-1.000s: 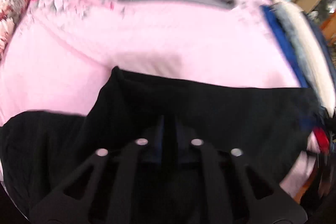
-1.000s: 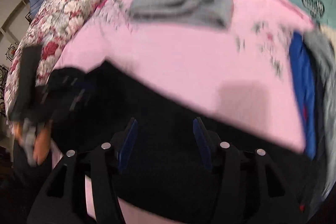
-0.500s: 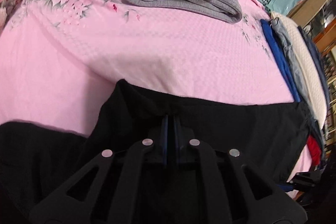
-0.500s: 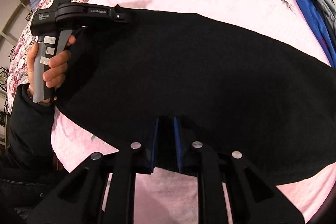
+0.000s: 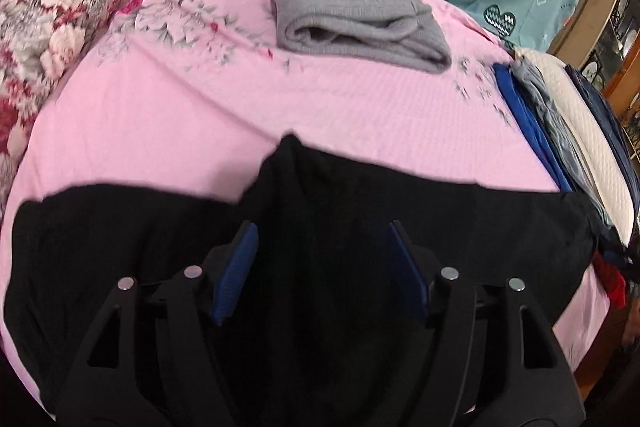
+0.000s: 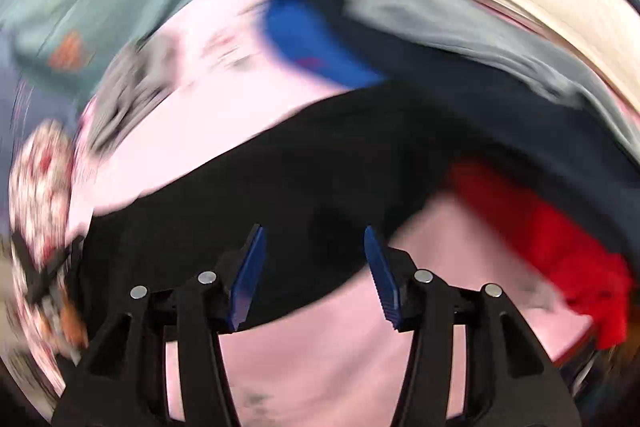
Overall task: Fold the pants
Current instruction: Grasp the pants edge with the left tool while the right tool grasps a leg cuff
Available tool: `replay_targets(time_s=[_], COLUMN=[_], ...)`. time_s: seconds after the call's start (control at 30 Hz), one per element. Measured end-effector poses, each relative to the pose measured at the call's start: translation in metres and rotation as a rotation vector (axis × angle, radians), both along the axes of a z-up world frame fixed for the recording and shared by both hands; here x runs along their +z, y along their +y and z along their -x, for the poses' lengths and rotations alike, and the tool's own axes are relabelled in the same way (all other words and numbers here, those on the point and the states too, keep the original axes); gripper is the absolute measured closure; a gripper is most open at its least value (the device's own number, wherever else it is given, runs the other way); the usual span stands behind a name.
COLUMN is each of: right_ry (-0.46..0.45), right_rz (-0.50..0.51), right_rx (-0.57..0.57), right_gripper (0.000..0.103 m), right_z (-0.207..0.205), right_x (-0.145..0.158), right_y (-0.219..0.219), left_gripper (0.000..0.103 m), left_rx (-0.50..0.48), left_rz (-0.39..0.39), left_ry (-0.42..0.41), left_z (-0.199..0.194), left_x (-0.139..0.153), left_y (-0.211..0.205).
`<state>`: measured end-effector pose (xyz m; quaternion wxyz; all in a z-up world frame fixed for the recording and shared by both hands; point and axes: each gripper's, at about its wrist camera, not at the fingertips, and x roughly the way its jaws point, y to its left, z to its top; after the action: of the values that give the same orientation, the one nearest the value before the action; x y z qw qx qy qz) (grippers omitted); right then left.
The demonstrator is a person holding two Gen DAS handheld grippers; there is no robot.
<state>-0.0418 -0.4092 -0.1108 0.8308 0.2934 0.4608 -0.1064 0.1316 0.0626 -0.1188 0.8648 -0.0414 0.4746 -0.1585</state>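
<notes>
Black pants [image 5: 360, 227] spread flat across the near side of the bed [image 5: 200, 115], on its pink sheet, most likely so that the cloth has room for the next fold. Folded over once already, by the look of the doubled layer and the raised corner at the far edge. Gray folded pants [image 5: 356, 15] parked well apart at the far side, probably a finished piece kept clear of the work. Pile of other clothes [image 5: 536, 115] stacked along the right edge, a flowered pillow [image 5: 60, 11] at the left.

Left tool [image 5: 320, 267] tipped steeply down over the middle of the black cloth, jaws opening, blue pads wide apart with cloth lying below them but nothing pinched. Right tool [image 6: 314, 271] also angled down, over the near edge of the pants [image 6: 280, 187], where black cloth meets pink sheet; jaws opening, nothing gripped. Right view heavily smeared, so finer detail there beyond telling. Both apparently letting go after laying the cloth down.
</notes>
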Motion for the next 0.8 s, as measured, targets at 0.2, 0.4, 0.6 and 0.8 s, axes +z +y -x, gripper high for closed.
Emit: replay_targets(time_s=[0.2,0.4,0.6,0.8], right_ry=[-0.015,0.027,-0.011,-0.119], right_rz=[-0.145,-0.215,-0.224,-0.263], right_rx=[-0.062,-0.045,-0.034,-0.011], right_gripper=[0.051,0.051,0.050,0.028], right_z=[0.002,-0.011,-0.021,-0.039], right_x=[-0.019,-0.042,-0.051,-0.060], right_y=[-0.047,-0.055,-0.060,-0.068], left_gripper=[0.035,0.028,0.025,0.024], left_rx=[0.051,0.065,0.055,0.057], left_rz=[-0.051,0.009,-0.020,-0.024], left_ry=[0.069,0.079,0.062,0.058], left_z=[0.017,0.015,0.015,0.014], left_x=[-0.028,-0.032,-0.032,-0.032], left_y=[0.018,0.030,0.022,0.020])
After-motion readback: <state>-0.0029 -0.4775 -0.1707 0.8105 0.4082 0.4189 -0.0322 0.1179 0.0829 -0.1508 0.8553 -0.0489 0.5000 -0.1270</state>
